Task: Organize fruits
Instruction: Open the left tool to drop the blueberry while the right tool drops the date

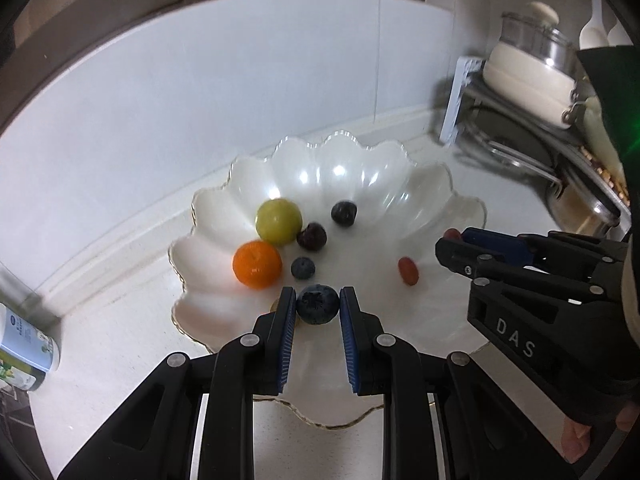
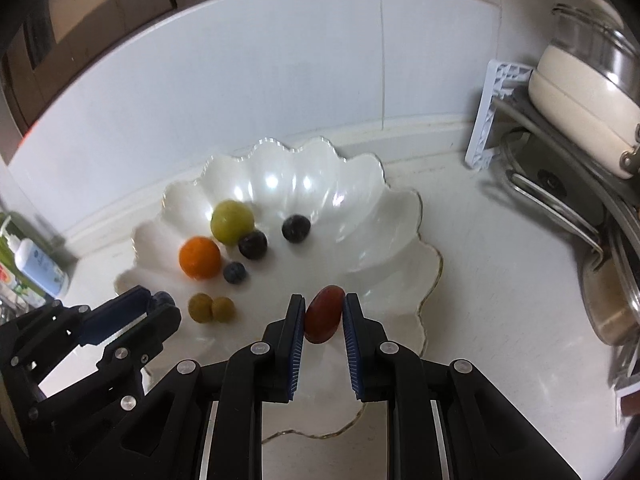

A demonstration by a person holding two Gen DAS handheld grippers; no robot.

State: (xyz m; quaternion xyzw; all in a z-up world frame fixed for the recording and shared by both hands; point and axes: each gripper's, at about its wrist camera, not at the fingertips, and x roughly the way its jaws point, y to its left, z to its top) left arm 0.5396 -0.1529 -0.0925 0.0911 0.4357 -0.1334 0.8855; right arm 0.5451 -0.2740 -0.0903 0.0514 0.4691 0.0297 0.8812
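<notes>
A white scalloped bowl (image 1: 208, 200) (image 2: 400, 200) sits on the pale counter. It holds an orange (image 1: 257, 264) (image 2: 199, 258), a green fruit (image 1: 279, 221) (image 2: 232, 222), two dark round fruits (image 1: 311, 236) (image 1: 344, 213), a small blueberry (image 1: 303, 268) and a red grape (image 1: 408, 271). Two small yellow-green fruits (image 2: 211, 309) show in the right wrist view. My left gripper (image 1: 318, 300) (image 2: 160, 304) is shut on a large blueberry (image 1: 318, 305) over the bowl's near side. My right gripper (image 2: 324, 305) (image 1: 452, 240) is shut on a red oval fruit (image 2: 325, 314) over the bowl's right part.
Stacked pots and lids (image 1: 532, 76) (image 2: 584, 92) fill a rack at the right, with a white plastic stand (image 2: 486, 120) beside them. A white bottle (image 1: 24, 340) (image 2: 38, 264) stands at the left. A white wall runs behind the bowl.
</notes>
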